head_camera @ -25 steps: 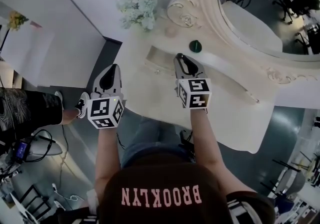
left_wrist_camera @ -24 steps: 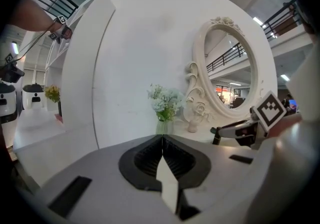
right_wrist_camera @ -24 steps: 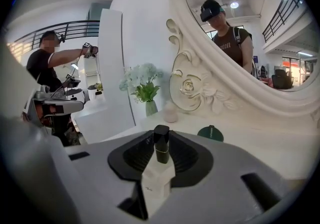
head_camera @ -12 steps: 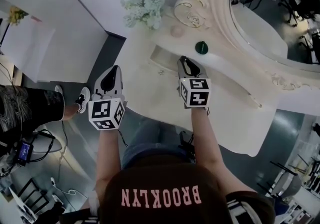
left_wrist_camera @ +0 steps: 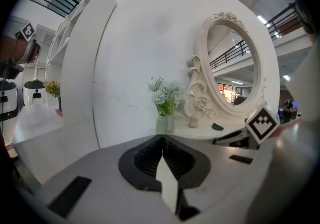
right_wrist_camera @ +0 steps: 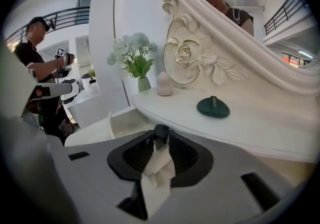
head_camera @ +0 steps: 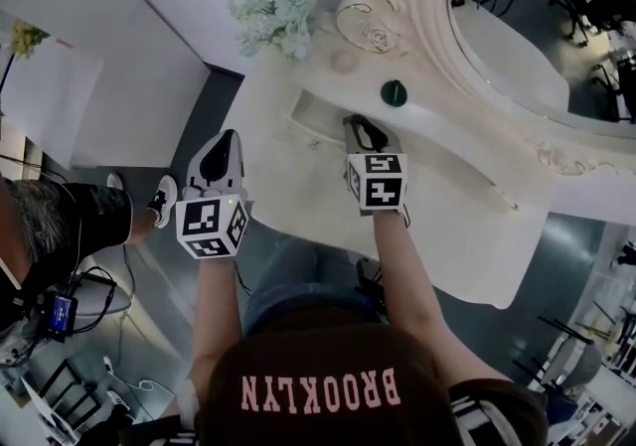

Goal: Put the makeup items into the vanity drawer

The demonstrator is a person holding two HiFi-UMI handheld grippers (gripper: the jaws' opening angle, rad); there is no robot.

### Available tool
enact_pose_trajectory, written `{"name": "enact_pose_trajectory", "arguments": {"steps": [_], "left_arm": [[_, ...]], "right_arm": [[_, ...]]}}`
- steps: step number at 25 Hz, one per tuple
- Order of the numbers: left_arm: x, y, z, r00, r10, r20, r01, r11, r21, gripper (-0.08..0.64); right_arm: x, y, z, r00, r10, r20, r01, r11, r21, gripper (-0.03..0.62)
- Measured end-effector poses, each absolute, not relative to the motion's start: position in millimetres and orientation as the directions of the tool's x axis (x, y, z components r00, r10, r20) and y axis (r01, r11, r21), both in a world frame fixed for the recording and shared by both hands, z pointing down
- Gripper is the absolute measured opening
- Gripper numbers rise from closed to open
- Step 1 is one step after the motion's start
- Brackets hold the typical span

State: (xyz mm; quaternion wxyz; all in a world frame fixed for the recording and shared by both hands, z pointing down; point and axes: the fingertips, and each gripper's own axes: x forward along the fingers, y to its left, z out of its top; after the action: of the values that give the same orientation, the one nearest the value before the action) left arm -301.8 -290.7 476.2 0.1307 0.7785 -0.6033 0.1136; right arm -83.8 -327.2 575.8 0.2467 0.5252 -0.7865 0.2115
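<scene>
The cream vanity (head_camera: 452,225) has its drawer (head_camera: 310,118) pulled open at the left; the drawer's wall (right_wrist_camera: 117,120) shows just beyond my right gripper. That right gripper (head_camera: 358,124) hangs over the drawer's edge and pinches a small black makeup item (right_wrist_camera: 161,132) at its tips (right_wrist_camera: 161,137); its jaws have just been opening a little, with the item still between them. A dark green compact (head_camera: 394,91) (right_wrist_camera: 213,107) and a pale pink egg-shaped item (head_camera: 343,61) (right_wrist_camera: 164,84) sit on the top. My left gripper (head_camera: 221,143) (left_wrist_camera: 161,140) is off the vanity's left edge, shut and empty.
A vase of pale flowers (head_camera: 273,2) (right_wrist_camera: 132,56) stands at the vanity's back left corner. The ornate oval mirror (head_camera: 517,27) rises behind the top. Another person (head_camera: 60,225) stands on the floor at the left, and a white wall is behind the vanity.
My right gripper has sunk toward the open drawer with the black item in it. The left gripper has stayed where it was.
</scene>
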Motion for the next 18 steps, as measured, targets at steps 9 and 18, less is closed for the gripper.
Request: {"name": "enact_pose_trajectory", "arguments": {"steps": [9, 18], "left_arm": [[-290.2, -293.4, 470.0, 0.262, -0.91, 0.32, -0.965, -0.254, 0.068, 0.006], [-269.0, -306.1, 433.5, 0.296, -0.923, 0.247, -0.955, -0.292, 0.052, 0.006]], "right_arm": [[-78.4, -324.0, 565.8, -0.322, -0.72, 0.615, -0.932, 0.356, -0.071, 0.133], [-50.4, -331.7, 513.0, -0.299, -0.794, 0.53, -0.945, 0.322, -0.051, 0.133]]}}
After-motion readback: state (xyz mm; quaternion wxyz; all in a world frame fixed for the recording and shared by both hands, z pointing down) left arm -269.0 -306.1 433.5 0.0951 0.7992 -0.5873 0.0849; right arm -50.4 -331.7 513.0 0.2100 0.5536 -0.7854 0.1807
